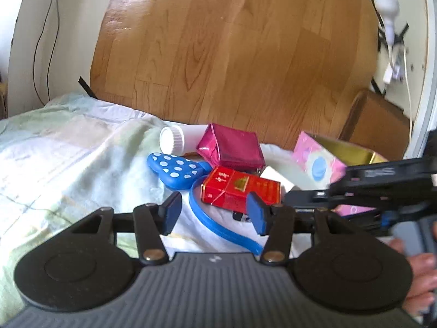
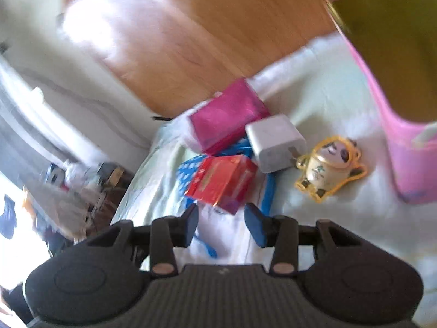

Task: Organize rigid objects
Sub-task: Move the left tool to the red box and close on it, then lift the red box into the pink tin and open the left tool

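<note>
A cluster of small objects lies on the bed. A red box [image 1: 240, 188] sits just ahead of my open, empty left gripper [image 1: 215, 211]. Behind it are a magenta box [image 1: 232, 149], a white bottle [image 1: 180, 138] on its side and a blue polka-dot piece [image 1: 177, 169] on a blue band [image 1: 218, 227]. My right gripper [image 2: 221, 224] is open and empty just short of the red box [image 2: 221, 183]; its body shows at the left wrist view's right [image 1: 382, 188]. Beside the red box are the magenta box [image 2: 229, 120], a white charger [image 2: 275, 142] and a gold panda charm [image 2: 330, 166].
A pink open box with a gold inside [image 1: 327, 158] stands at the right, also in the right wrist view [image 2: 404, 125]. The pale quilt [image 1: 68, 150] ends at the wooden floor [image 1: 232, 54]. A brown cabinet [image 1: 377, 125] stands by the wall.
</note>
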A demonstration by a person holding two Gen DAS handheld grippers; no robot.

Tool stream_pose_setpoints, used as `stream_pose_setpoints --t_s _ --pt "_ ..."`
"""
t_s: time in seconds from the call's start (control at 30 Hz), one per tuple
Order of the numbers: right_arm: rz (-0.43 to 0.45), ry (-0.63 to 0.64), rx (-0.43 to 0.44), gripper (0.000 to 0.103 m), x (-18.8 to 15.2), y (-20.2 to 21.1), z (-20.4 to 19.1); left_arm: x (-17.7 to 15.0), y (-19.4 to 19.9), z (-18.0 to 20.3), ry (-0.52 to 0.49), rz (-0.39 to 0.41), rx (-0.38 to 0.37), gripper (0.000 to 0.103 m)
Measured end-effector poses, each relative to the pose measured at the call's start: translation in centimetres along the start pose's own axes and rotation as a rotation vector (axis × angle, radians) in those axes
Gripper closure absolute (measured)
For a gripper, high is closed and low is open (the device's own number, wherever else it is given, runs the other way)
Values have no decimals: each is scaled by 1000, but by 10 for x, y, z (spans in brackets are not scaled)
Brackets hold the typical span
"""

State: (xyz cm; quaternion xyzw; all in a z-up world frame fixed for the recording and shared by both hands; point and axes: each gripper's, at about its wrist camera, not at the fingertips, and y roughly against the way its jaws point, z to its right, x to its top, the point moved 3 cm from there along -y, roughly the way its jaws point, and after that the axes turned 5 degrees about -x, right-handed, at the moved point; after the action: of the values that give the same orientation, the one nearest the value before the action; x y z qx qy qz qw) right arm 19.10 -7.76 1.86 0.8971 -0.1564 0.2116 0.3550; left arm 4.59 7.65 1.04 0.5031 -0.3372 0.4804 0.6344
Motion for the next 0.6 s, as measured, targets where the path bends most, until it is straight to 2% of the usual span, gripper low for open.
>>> stream_pose_setpoints --t_s 0.13,0.2,0.23,0.27,0.3,0.43,0.5,0.6 --pt "-33 -182 30 62 3 -22 18 -3 6 3 9 29 -20 49" --pt "-21 -220 45 63 4 -28 21 -3 4 4 0 36 -25 49" --pt "-23 -225 50 68 4 -29 22 -4 4 5 -3 38 -26 48" --pt "-26 -222 51 74 3 -29 21 -4 3 5 -5 39 -28 48" --pt "-27 -216 59 76 2 -27 21 -4 3 5 -5 40 -28 48" --pt "8 -102 45 77 -11 3 16 -4 0 1 5 27 -51 48" --pt "10 -52 55 77 -21 27 21 -3 -2 1 3 8 -86 48" --pt "-5 -40 60 78 -42 66 46 -4 -8 11 -27 -55 -191 48"
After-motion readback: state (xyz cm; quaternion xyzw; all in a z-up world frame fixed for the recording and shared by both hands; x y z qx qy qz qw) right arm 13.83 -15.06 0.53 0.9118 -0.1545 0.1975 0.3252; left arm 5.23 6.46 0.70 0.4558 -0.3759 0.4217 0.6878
